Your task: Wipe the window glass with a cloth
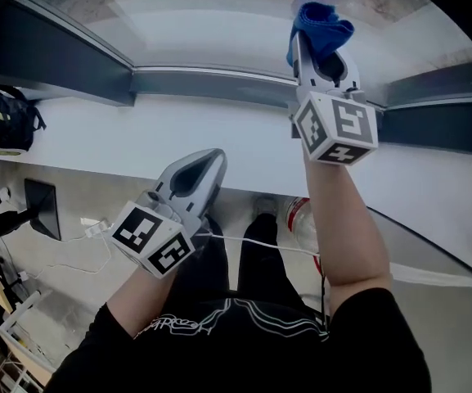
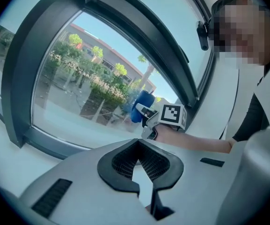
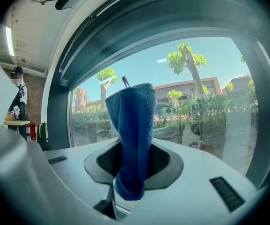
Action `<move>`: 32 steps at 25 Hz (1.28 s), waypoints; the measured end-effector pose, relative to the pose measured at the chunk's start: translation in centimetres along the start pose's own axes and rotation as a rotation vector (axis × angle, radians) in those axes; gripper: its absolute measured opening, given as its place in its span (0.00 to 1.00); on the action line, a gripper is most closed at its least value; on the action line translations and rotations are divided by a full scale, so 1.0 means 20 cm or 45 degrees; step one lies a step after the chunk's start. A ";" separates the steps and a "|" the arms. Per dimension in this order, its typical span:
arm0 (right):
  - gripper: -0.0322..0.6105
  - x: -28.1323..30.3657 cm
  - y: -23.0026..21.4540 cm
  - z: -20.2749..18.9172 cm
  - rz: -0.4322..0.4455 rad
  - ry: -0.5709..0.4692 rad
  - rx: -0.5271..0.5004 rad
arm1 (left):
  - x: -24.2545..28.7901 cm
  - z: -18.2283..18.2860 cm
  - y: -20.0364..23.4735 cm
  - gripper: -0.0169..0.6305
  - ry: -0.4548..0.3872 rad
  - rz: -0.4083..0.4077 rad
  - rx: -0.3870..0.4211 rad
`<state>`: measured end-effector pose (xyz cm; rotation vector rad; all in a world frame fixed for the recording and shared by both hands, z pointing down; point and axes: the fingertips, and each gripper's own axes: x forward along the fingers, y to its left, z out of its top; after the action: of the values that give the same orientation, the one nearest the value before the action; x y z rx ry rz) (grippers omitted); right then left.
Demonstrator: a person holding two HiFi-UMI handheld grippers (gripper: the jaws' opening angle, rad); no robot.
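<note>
The cloth (image 1: pixel 321 24) is a deep, plain blue with a fuzzy terry nap. The right tool (image 1: pixel 324 46) and the left tool (image 1: pixel 209 157) are both pale grey, with black ribbed pads (image 3: pixel 160 161) inside, and each bears a white cube (image 1: pixel 334 128) printed with black square markers. The window frame (image 3: pixel 64 55) is dark grey, and the sill (image 1: pixel 178 137) below it is white. Through the window glass (image 3: pixel 195 78) show a bright blue sky, green trees and a reddish-brown building. The backpack (image 1: pixel 2 119) is black with yellow-green trim. The person's shirt (image 1: pixel 244 334) is black with thin white line print, and the floor (image 1: pixel 72 277) is mottled grey.
</note>
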<state>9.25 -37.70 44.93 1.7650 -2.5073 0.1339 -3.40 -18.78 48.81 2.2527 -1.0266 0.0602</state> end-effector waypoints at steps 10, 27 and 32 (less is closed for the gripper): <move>0.20 -0.20 -0.49 -0.03 -0.019 -0.011 -0.004 | 0.36 -0.14 -0.34 0.03 0.053 -0.044 0.011; 0.20 -0.54 -1.26 -0.20 -0.267 0.018 0.018 | 0.81 -0.32 -0.69 0.03 0.167 -0.158 0.053; 0.20 -0.64 -1.47 -0.20 -0.358 0.007 0.016 | 0.91 -0.34 -0.76 0.03 0.202 -0.189 0.072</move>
<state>41.26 -35.24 48.41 2.0936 -2.2279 0.1374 21.05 -19.47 51.35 2.3263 -0.7816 0.2032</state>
